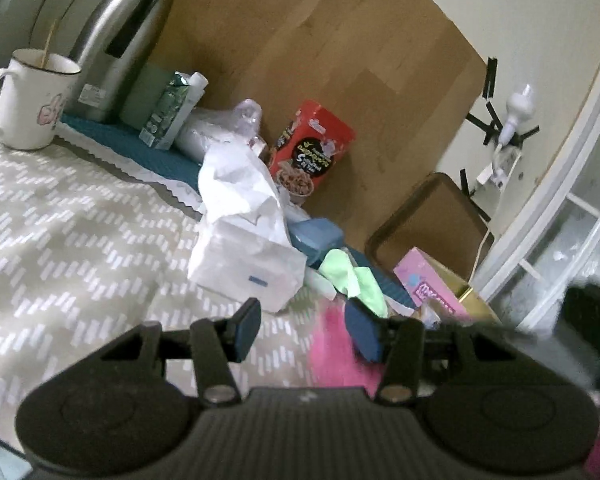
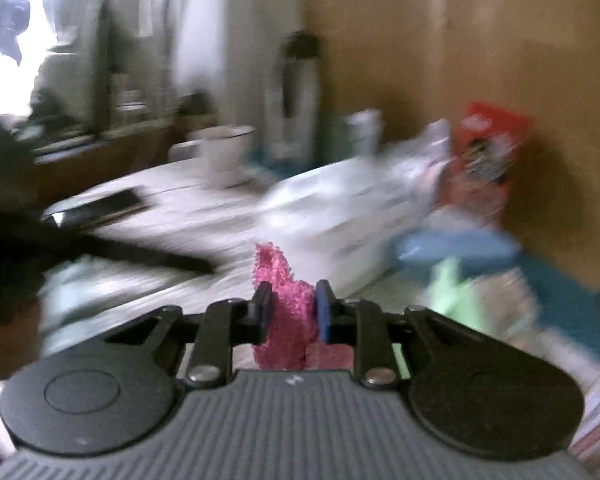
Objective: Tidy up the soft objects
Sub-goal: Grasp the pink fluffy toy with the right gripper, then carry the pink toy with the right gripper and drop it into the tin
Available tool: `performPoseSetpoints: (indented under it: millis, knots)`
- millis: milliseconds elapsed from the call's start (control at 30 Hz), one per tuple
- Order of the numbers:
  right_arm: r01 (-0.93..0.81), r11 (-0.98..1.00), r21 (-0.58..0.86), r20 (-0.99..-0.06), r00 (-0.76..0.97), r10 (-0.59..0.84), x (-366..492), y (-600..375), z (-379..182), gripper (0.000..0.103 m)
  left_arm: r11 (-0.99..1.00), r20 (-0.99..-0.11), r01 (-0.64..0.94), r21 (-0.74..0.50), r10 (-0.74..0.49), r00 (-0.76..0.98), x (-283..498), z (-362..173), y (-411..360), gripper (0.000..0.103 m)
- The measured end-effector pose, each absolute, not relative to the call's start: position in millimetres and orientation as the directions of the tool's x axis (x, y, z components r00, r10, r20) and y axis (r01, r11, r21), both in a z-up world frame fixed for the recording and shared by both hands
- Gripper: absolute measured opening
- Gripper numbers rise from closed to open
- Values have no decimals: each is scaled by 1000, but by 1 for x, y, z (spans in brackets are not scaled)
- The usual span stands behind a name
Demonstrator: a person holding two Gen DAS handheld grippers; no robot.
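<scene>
right wrist view, though smeared by motion, shows the right gripper (image 2: 290, 308) closed tight on a fuzzy pink cloth (image 2: 284, 312), which bunches between the two pads and pokes up above them, lifted clear of the patterned tablecloth (image 2: 172, 224). left wrist view shows the left gripper (image 1: 306, 330) with its jaws spread wide and nothing between them, hovering low over the near part of the table; a pink blur sits just behind its right pad, probably the same cloth. so the job looks to be in its early or middle part: one soft thing is in hand, not yet set down anywhere. still lying loose on the far right are a light green cloth (image 1: 350, 276) and a crumpled white tissue pack (image 1: 248, 240), beside a blue case (image 1: 316, 234) and a red cereal box (image 1: 310, 148). where the pink cloth is meant to go cannot be told from these views.
</scene>
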State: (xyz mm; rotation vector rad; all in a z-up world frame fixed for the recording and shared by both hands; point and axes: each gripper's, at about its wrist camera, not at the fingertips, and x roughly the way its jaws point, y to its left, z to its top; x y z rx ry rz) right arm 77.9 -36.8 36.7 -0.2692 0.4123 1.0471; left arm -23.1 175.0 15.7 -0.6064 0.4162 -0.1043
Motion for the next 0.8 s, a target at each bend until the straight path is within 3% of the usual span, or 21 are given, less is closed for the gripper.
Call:
performPoseSetpoints:
  millis: [33, 67, 133, 233, 367, 500, 533, 600, 700, 800]
  knots:
    - [-895, 445, 24, -470, 382, 796, 69, -42, 34, 34, 814, -348, -17, -580, -228, 909, -22, 15, 177, 48]
    - [-902, 427, 64, -486, 345, 803, 61, -48, 28, 49, 811, -348, -13, -585, -236, 907, -22, 15, 175, 49]
    - [-894, 446, 48, -485, 369, 793, 47, -57, 18, 64, 809, -355, 1, -588, -259, 898, -23, 15, 171, 52]
    - [-870, 492, -21, -466, 444, 766, 26, -70, 4, 67, 818, -378, 26, -575, -293, 878, -24, 15, 158, 57]
    - [-879, 477, -12, -485, 422, 766, 22, -74, -7, 72, 812, -408, 48, -582, -342, 846, -27, 12, 145, 57]
    - [-885, 466, 9, -513, 396, 762, 22, -67, -17, 64, 826, -458, 60, -561, -370, 808, -27, 6, 122, 54]
    - [-886, 463, 20, -521, 386, 761, 22, -66, -19, 48, 851, -477, 46, -522, -336, 812, -26, 6, 117, 49]
    - [-875, 484, 22, -512, 405, 757, 21, -72, -21, 48, 866, -495, 46, -498, -327, 805, -21, 11, 109, 43]
    - [-851, 522, 54, -468, 440, 766, 22, -93, -15, 47, 849, -455, 129, -513, -396, 798, -6, 28, 96, 42]
    - [-806, 592, 17, -401, 536, 743, 19, -122, -8, 47, 866, -437, 238, -439, -438, 786, 19, 50, 57, 42]
